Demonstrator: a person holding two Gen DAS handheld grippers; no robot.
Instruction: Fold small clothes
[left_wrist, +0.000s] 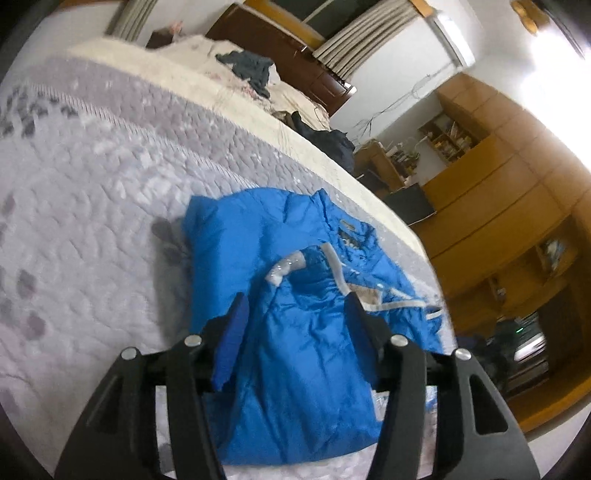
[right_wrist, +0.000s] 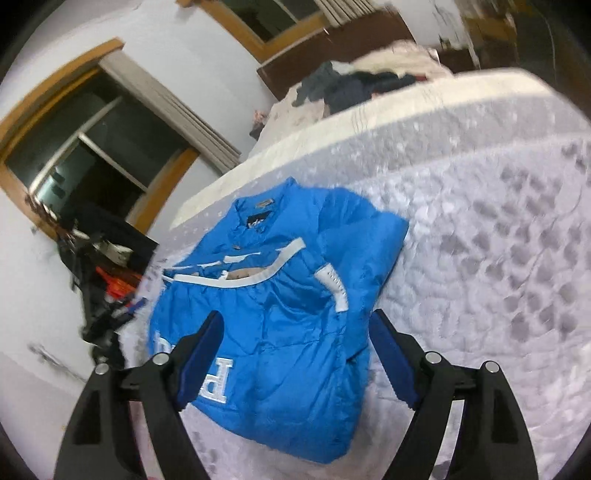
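Lying on the quilted grey bedspread (left_wrist: 92, 206), the blue jacket (left_wrist: 295, 332) is partly folded, with its bottom part turned up over the chest and one sleeve laid across. The left tongs (left_wrist: 295, 306) are spread wide and hold nothing; the jacket is just ahead of them and between their two fingers, and its collar is at the far end. The right tongs (right_wrist: 295, 325) are also spread wide and empty, with the same jacket (right_wrist: 288, 332) directly in front of them. White letters show close to their left finger, and a white cuff is ahead near the right finger. Far beyond the tongs, a heap of dark clothes (right_wrist: 354, 88) rests at the head of the bed
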